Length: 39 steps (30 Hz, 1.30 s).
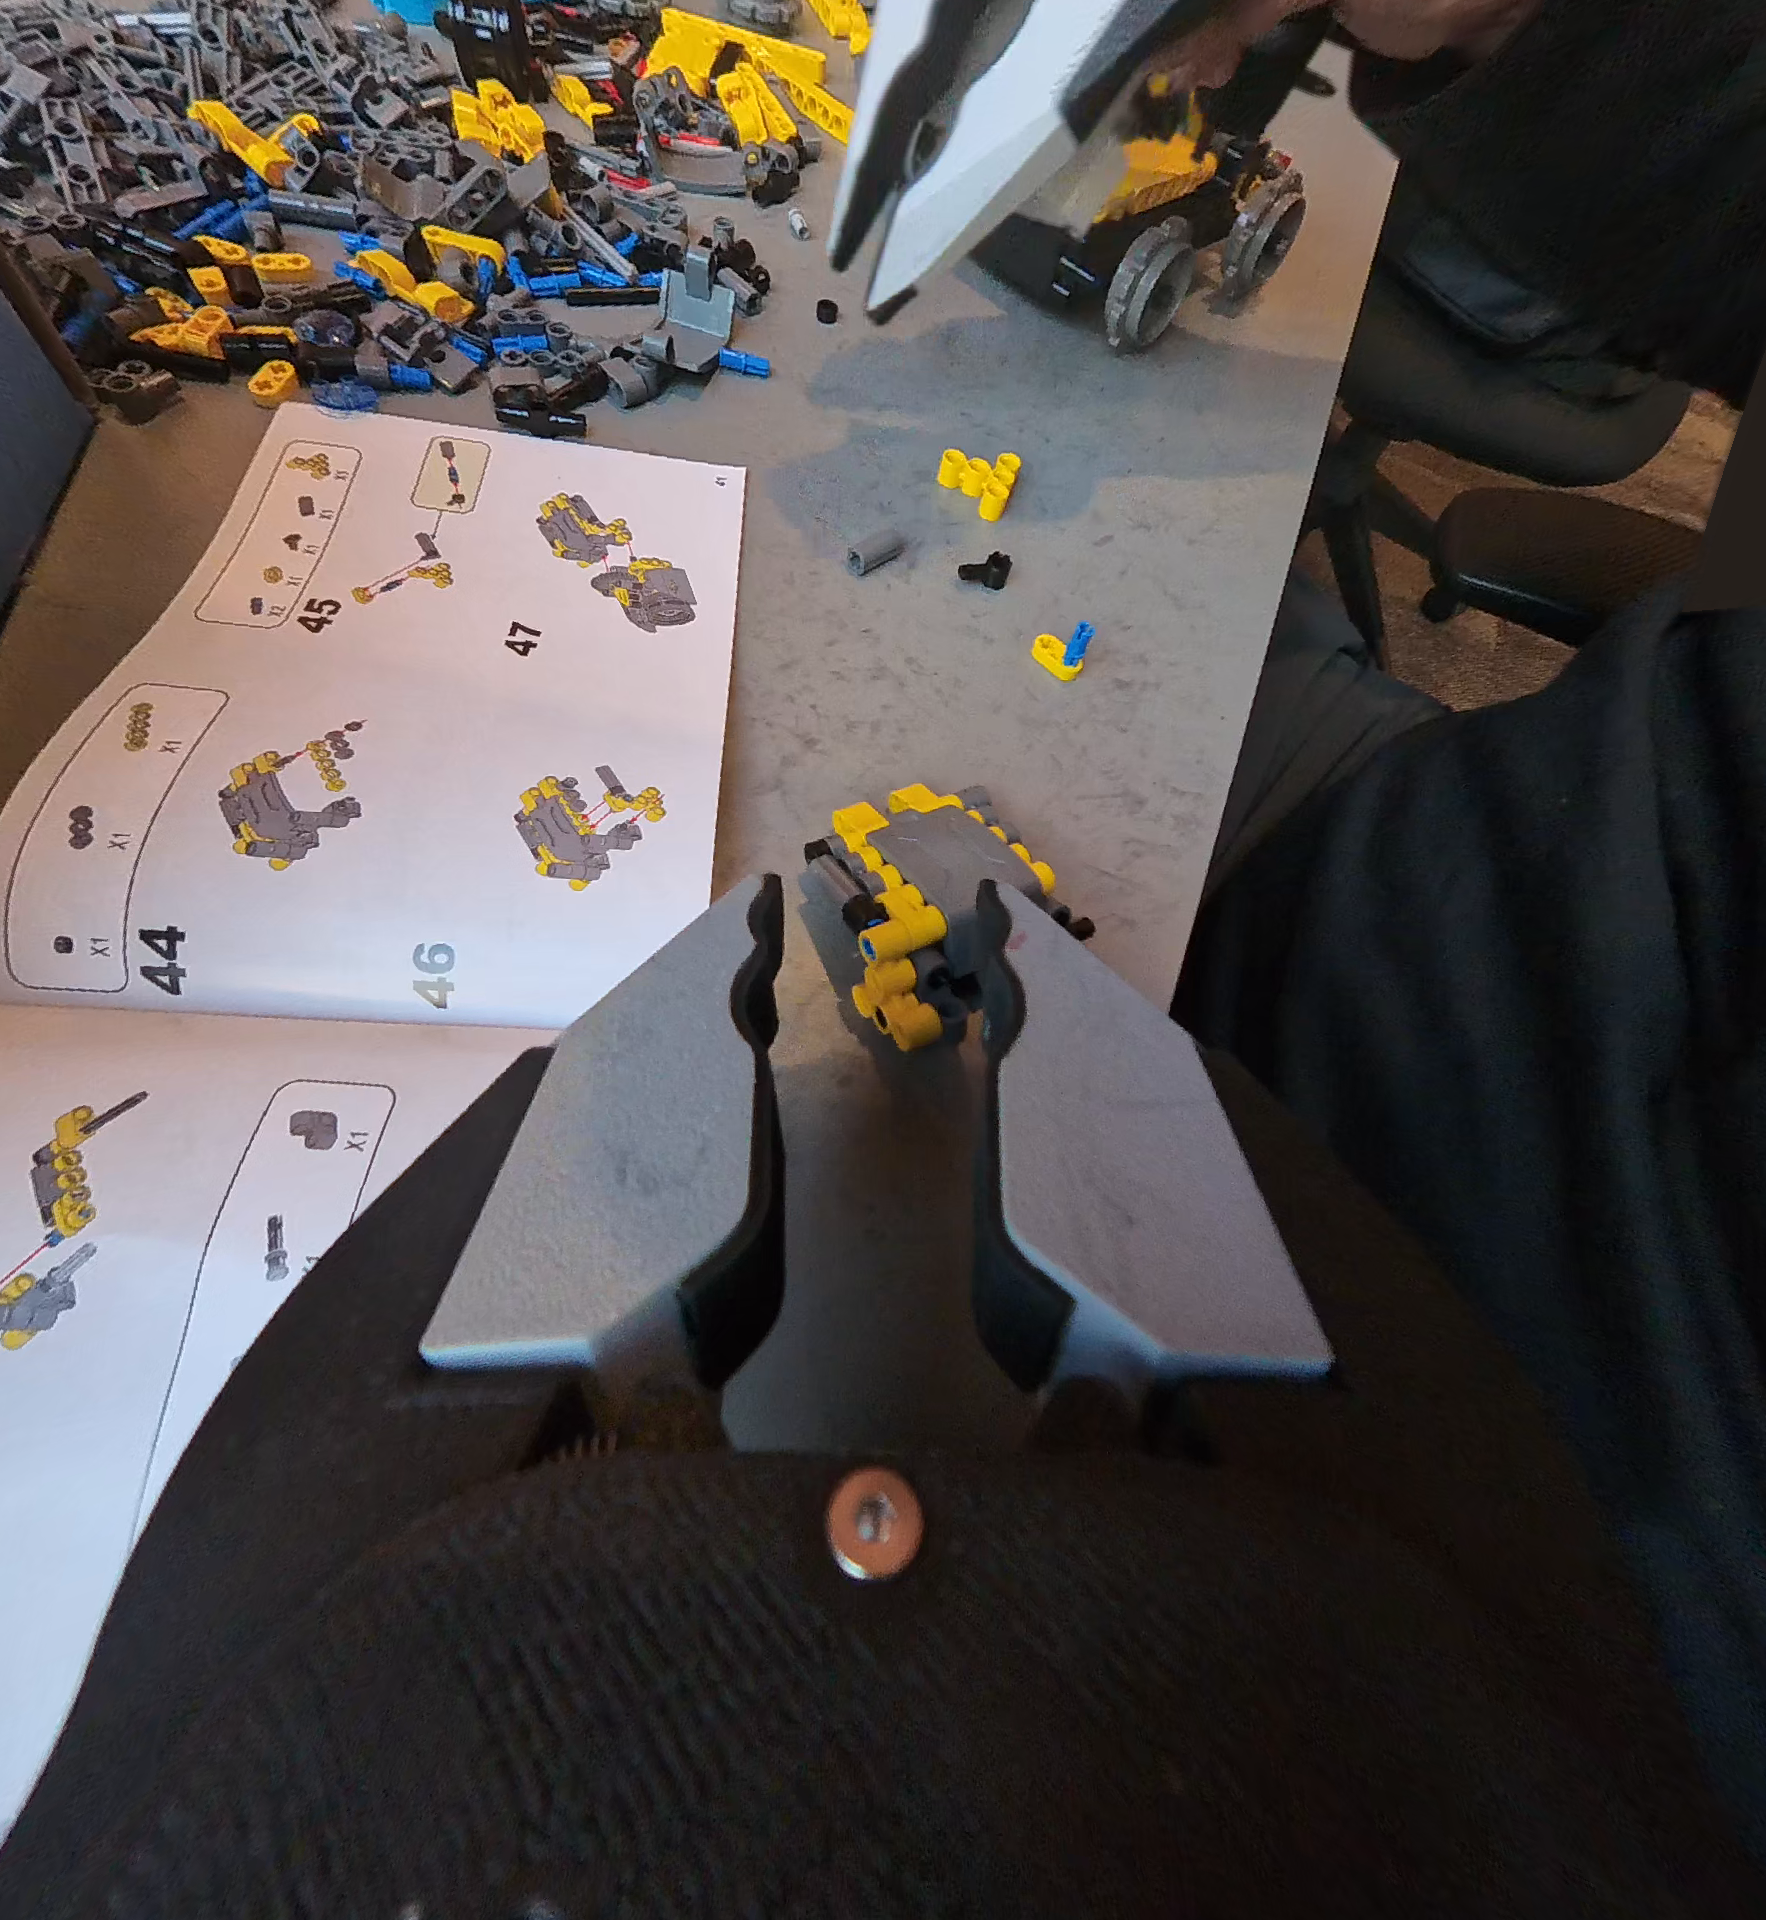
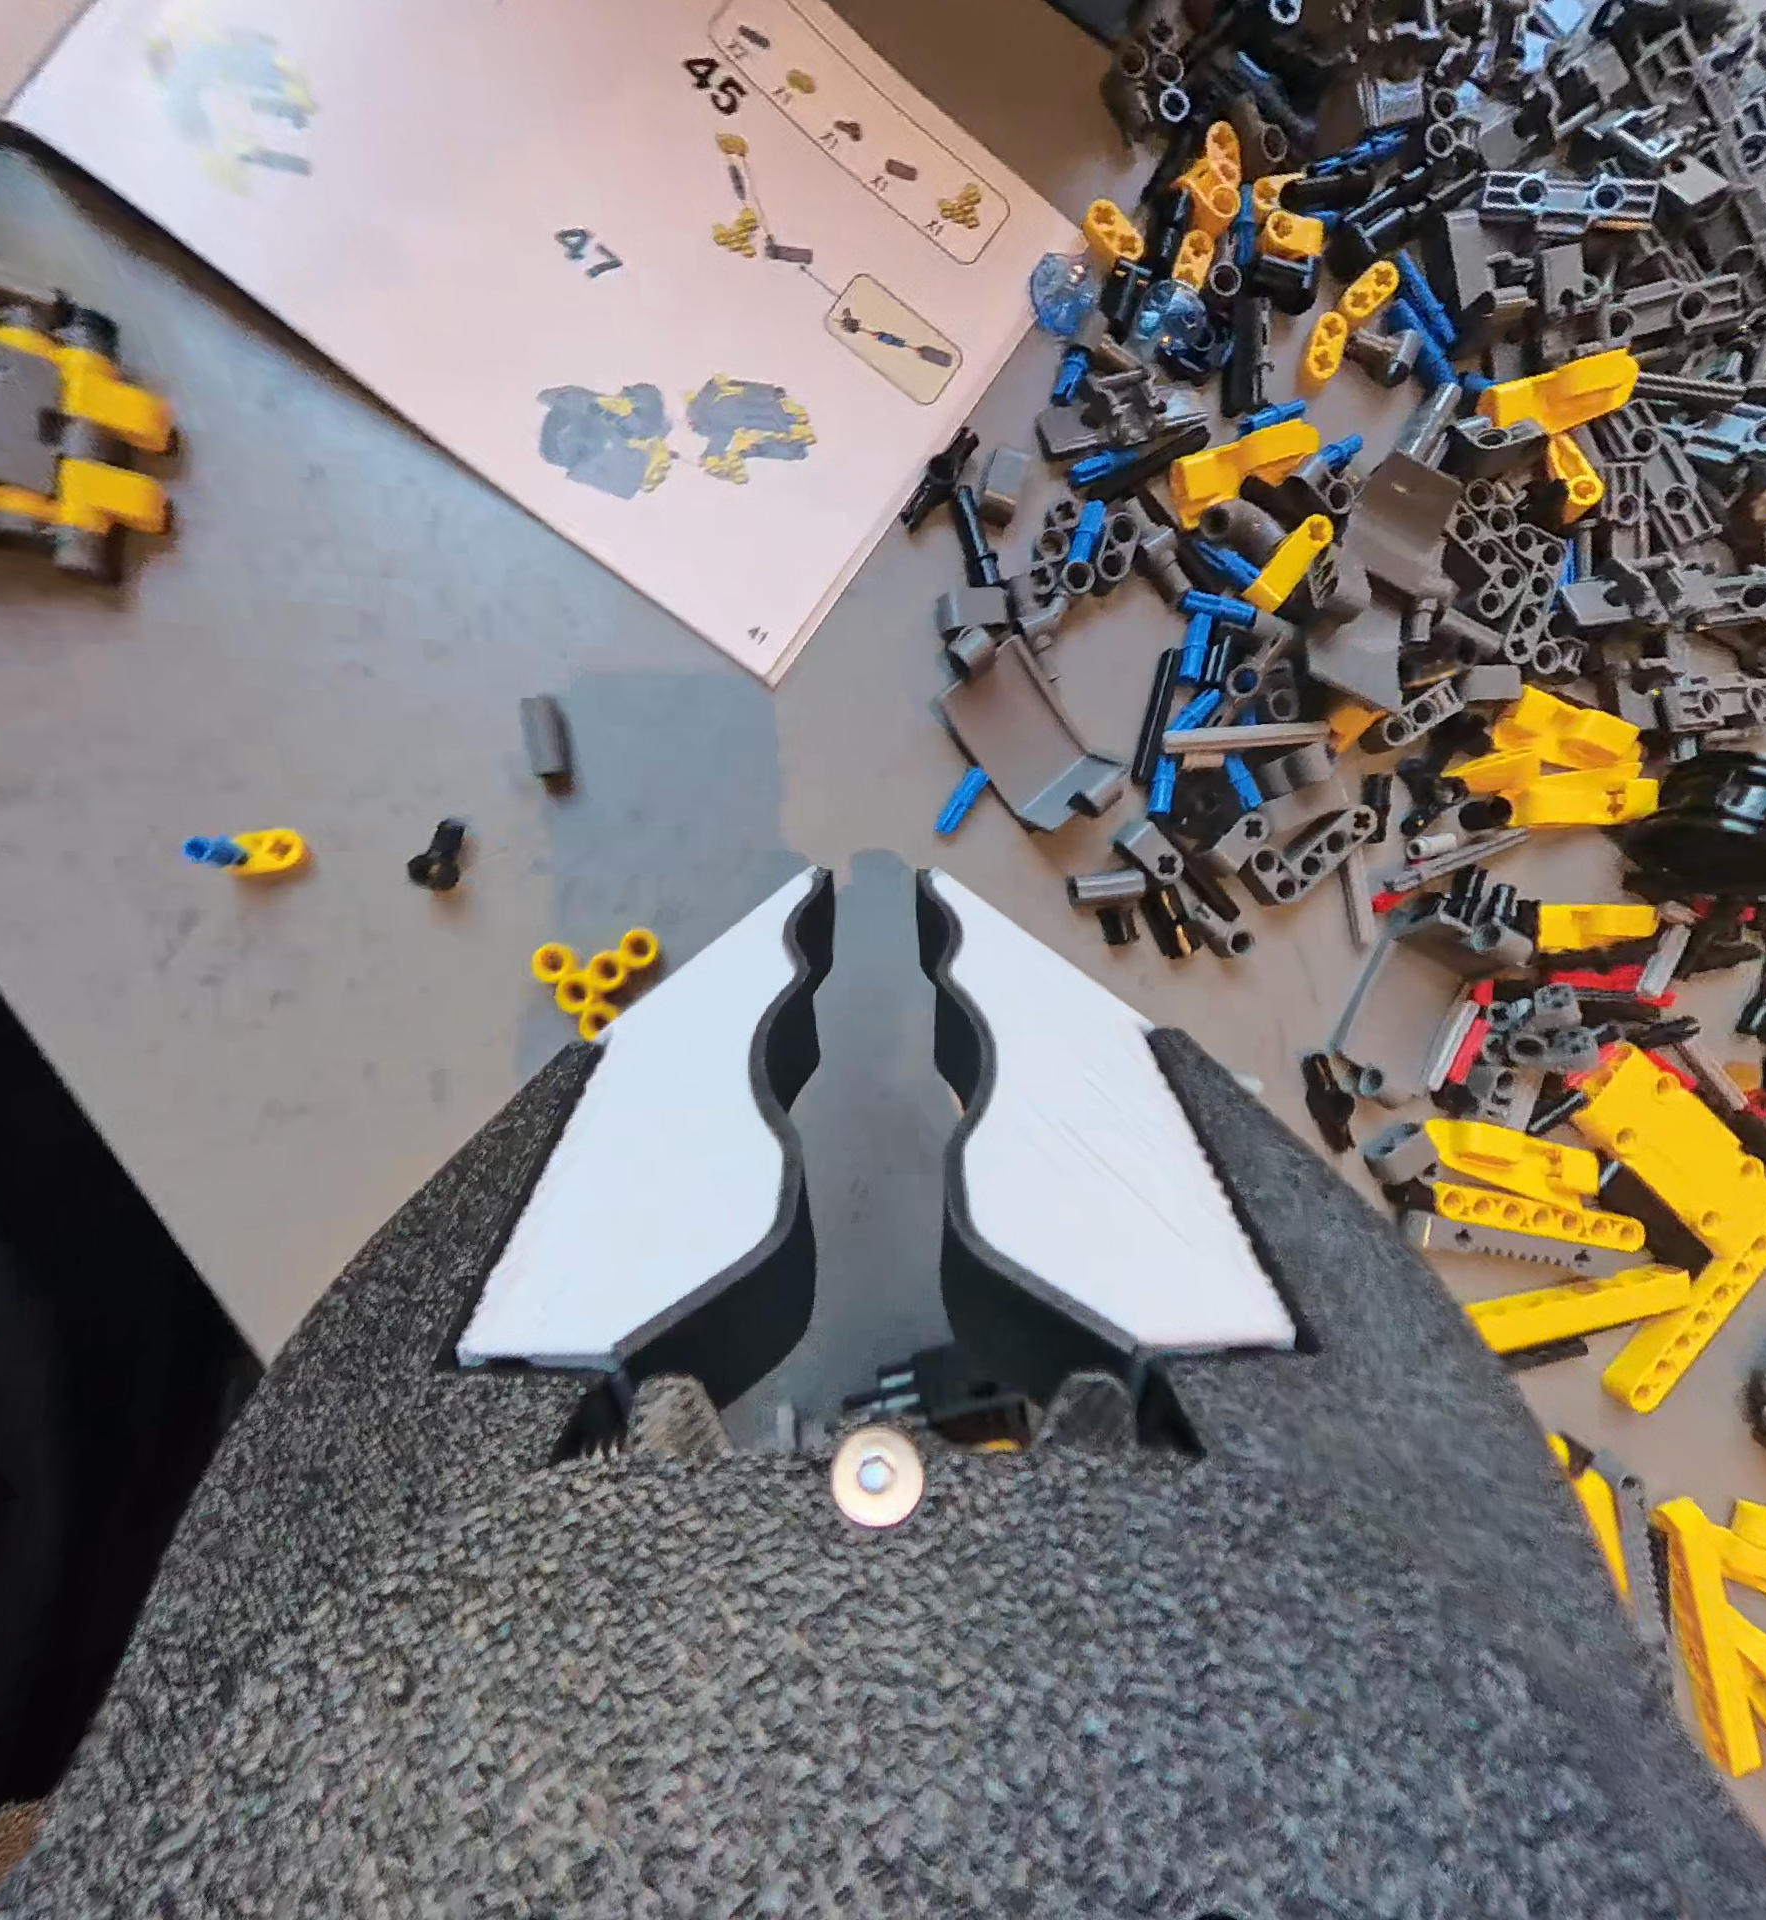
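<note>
Yellow-grey assembly (image 1: pixel 926 904) seemingly between left claw (image 1: pixel 884 925) tips | right claw (image 2: pixel 874 883) empty

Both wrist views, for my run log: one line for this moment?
left gripper: open around yellow-grey subassembly | right gripper: open, empty, above table | near: yellow connector

Grey mottled desk (image 1: pixel 1118 416), black office chair (image 1: pixel 1502 374) beside it

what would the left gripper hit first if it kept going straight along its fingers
Most likely the yellow and grey brick assembly, which already sits between the tips of the left gripper on the grey table. Depth is hard to judge, so whether the fingers touch it yet is unclear.
</note>
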{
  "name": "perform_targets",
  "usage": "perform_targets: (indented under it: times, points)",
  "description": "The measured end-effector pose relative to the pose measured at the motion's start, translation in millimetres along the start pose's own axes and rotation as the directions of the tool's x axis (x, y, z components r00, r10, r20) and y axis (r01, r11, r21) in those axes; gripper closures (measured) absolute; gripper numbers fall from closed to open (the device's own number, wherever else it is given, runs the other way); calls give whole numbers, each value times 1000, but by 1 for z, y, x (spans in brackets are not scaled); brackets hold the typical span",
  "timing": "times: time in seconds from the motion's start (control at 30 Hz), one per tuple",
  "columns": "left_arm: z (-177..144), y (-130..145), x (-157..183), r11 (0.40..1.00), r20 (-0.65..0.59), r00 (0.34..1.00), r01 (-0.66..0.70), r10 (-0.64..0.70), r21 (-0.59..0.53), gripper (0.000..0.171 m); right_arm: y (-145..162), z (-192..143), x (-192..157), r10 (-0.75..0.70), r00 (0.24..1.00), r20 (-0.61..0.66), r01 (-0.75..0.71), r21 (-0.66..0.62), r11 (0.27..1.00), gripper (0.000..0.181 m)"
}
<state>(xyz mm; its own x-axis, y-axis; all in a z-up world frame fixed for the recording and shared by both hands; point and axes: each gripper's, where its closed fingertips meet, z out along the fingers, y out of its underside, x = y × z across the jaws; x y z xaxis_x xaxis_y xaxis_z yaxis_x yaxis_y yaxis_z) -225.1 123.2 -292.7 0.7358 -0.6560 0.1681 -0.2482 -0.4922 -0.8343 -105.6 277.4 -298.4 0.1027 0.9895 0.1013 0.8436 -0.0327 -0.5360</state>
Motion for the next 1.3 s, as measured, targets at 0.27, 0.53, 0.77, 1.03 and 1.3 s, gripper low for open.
perform_targets:
  times: [0.27, 0.53, 0.77, 1.03, 1.3]
  points:
    - [-1, -1, 0, 1000, -2, 1000, 3, -3, 12, 137, -5, 28, 11, 32, 999, 7, -31, -88, 996, 167]
    - [-2, -2, 2, 1000, -20, 1000, 4, -4, 16, 137, 0, 34, 13, 56, 998, 33, -52, -120, 991, 168]
    - [-2, -2, 2, 1000, -25, 1000, 10, -9, 19, 138, 0, 36, 9, 46, 997, 62, -38, -125, 991, 179]
    - [-2, -2, 2, 1000, -41, 999, 24, -23, 17, 137, 0, 35, 6, 35, 997, 65, -27, -119, 993, 179]
    - [-2, -2, 2, 1000, -40, 999, 21, -20, 16, 137, 1, 35, 3, 10, 998, 69, -1, -129, 992, 179]
